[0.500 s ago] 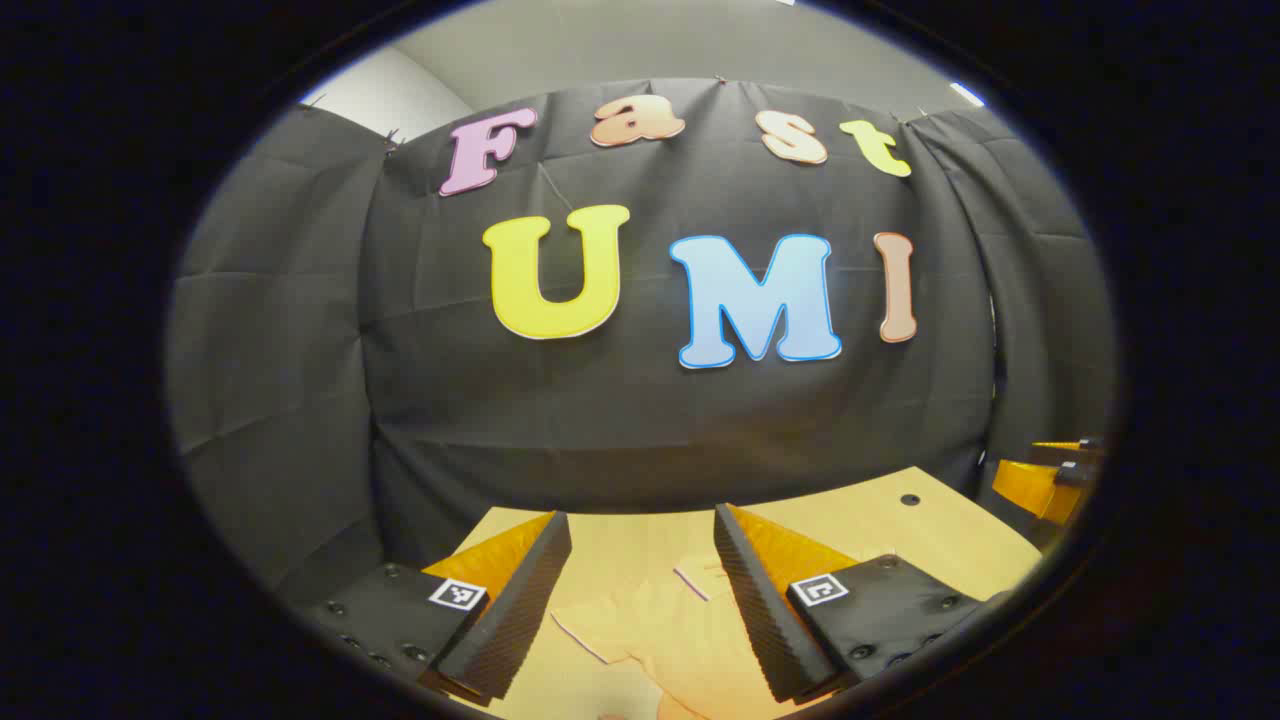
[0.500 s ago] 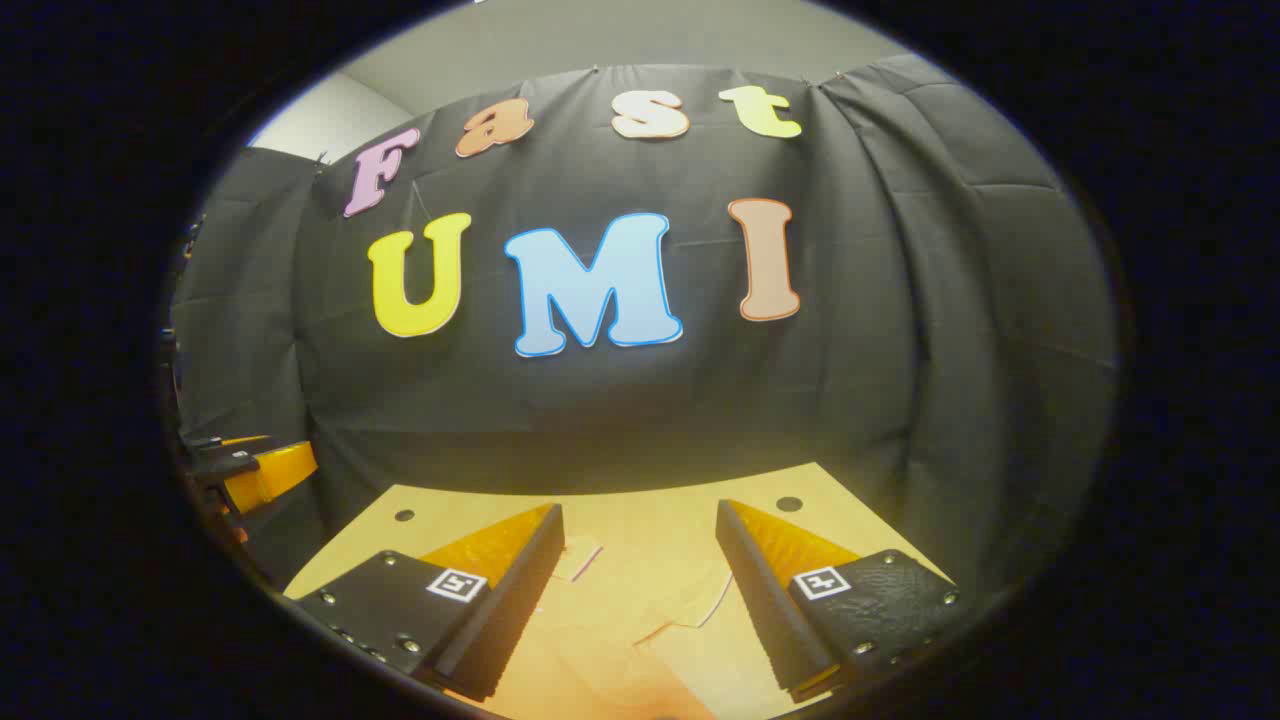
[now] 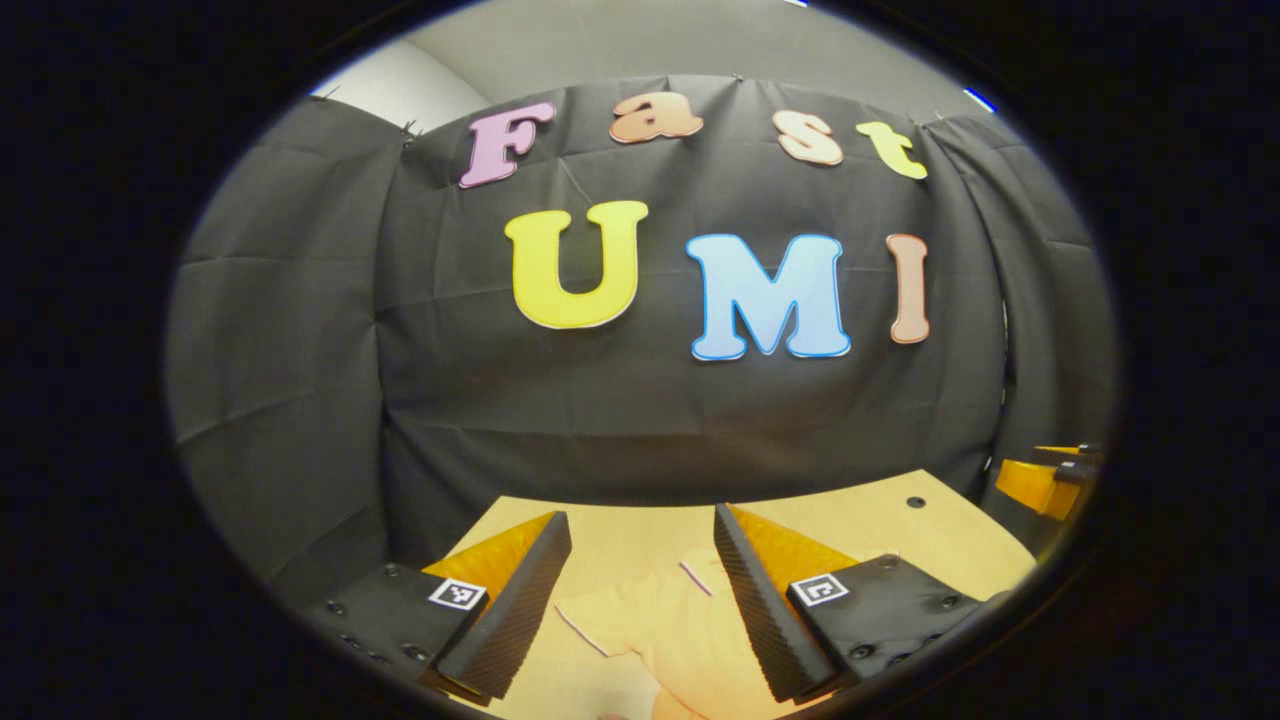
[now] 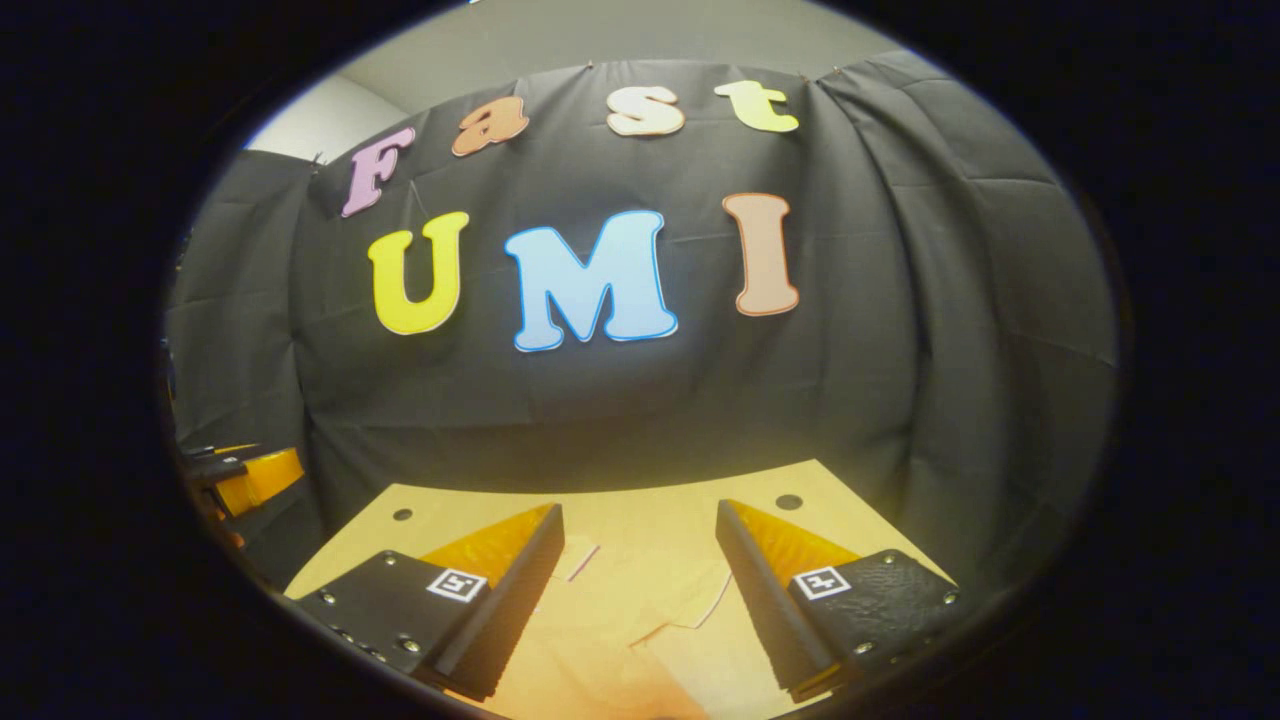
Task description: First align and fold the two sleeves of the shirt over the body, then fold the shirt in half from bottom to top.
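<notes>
A pale shirt lies flat on the wooden table, its light-edged hems showing between my fingers. My left gripper hangs open above it, nothing between its fingers. In the right gripper view the same shirt spreads under my right gripper, which is open too and holds nothing. At the far right edge of the left gripper view the right gripper shows. The left gripper shows at the far left edge of the right gripper view. Most of the shirt is hidden below both views.
The black cloth wall stands close behind the table's far edge. Small dark holes sit in the tabletop near its back corners.
The left gripper's view has swung slightly left, so the shirt and wall sit a little further right. The right gripper's view is nearly the same. Both grippers stay open.
</notes>
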{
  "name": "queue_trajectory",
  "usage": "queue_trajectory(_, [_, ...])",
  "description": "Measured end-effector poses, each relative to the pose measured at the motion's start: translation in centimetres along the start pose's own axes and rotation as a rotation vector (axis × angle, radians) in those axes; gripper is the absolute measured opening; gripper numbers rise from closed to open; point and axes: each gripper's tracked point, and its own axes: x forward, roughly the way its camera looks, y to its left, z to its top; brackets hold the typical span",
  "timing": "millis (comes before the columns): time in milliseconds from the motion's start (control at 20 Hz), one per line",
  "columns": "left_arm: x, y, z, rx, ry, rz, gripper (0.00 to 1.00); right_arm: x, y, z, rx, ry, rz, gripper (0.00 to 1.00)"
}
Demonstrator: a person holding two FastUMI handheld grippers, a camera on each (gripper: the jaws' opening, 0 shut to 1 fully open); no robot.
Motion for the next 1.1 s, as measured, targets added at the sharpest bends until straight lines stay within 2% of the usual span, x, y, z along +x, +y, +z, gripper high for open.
queue_trajectory(200, [-0.3,-0.2,-0.4,-0.001,0.004,0.001,0.94,0.5,-0.8,-1.0,-0.007,0.024,-0.006,0.96])
queue_trajectory(450, [-0.2,0.1,-0.6,0.000,0.006,0.010,0.94,3.6,-2.6,-3.7,-0.019,0.118,-0.027,0.96])
queue_trajectory(750, [0.7,1.2,-1.7,-0.003,0.027,0.036,0.94,9.6,-4.8,-9.9,-0.019,0.278,-0.071,0.96])
queue_trajectory(1100, [1.6,3.0,-2.7,-0.003,0.060,0.079,0.94,14.2,-7.0,-19.1,-0.021,0.509,-0.094,0.95])
